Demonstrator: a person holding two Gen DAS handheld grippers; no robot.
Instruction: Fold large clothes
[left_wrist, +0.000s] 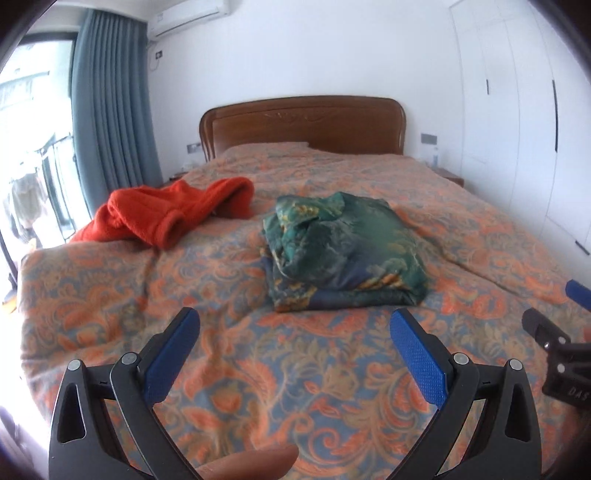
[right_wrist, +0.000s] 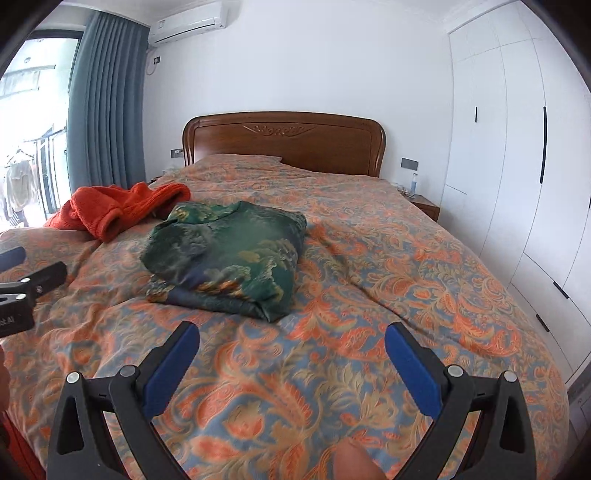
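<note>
A green patterned garment (left_wrist: 343, 251) (right_wrist: 229, 254) lies folded into a thick bundle in the middle of the bed. An orange fleece garment (left_wrist: 173, 210) (right_wrist: 118, 206) sits crumpled behind it to the left. My left gripper (left_wrist: 295, 321) hangs open above the quilt, in front of the green bundle and apart from it, nothing between its blue pads (left_wrist: 417, 358). My right gripper (right_wrist: 291, 336) is open too, short of the bundle's near right corner. Each gripper shows at the edge of the other's view: the right gripper (left_wrist: 561, 332) and the left gripper (right_wrist: 22, 273).
The bed (left_wrist: 110, 295) (right_wrist: 443, 295) has an orange and blue paisley quilt and a wooden headboard (left_wrist: 303, 125). White wardrobe doors (right_wrist: 517, 166) line the right wall. A blue curtain (left_wrist: 107, 110) and bright window are on the left. A nightstand (right_wrist: 424, 203) holds a bottle.
</note>
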